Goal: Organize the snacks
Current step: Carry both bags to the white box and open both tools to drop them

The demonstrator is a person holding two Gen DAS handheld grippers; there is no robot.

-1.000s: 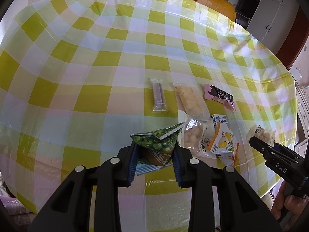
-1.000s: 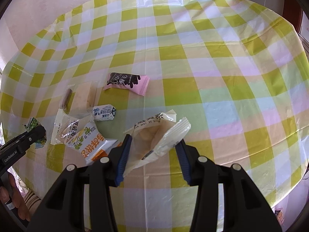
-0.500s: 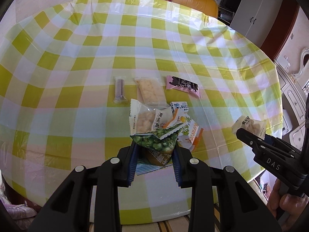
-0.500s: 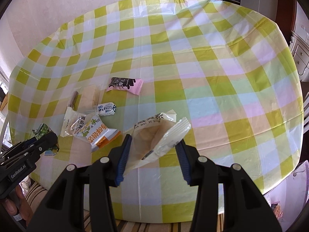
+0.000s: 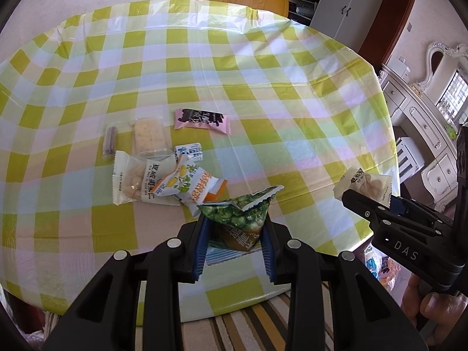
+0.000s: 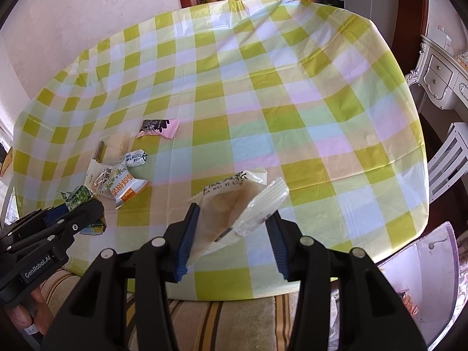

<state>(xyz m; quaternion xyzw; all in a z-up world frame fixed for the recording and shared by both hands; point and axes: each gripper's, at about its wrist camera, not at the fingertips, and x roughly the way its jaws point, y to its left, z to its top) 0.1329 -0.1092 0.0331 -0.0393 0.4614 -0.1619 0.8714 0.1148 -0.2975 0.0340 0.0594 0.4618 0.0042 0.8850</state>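
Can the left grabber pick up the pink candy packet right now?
Probably not. The left gripper is already shut on a green pea packet, so it has no room for the pink packet, though nothing covers that one.

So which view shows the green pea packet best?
The left wrist view: the green pea packet sits centred between the left gripper pads, print visible. The right wrist view catches only a small crumpled corner at its left edge.

A tabletop (image 5: 234, 67) covered in yellow-green, white, pale pink and pale blue checks. On it lie a pink packet (image 5: 202, 120) with black print and an orange-and-white packet (image 5: 187, 187). Black grippers with blue-lined jaws hold a green packet (image 5: 241, 212) and a cream packet (image 6: 234, 204).
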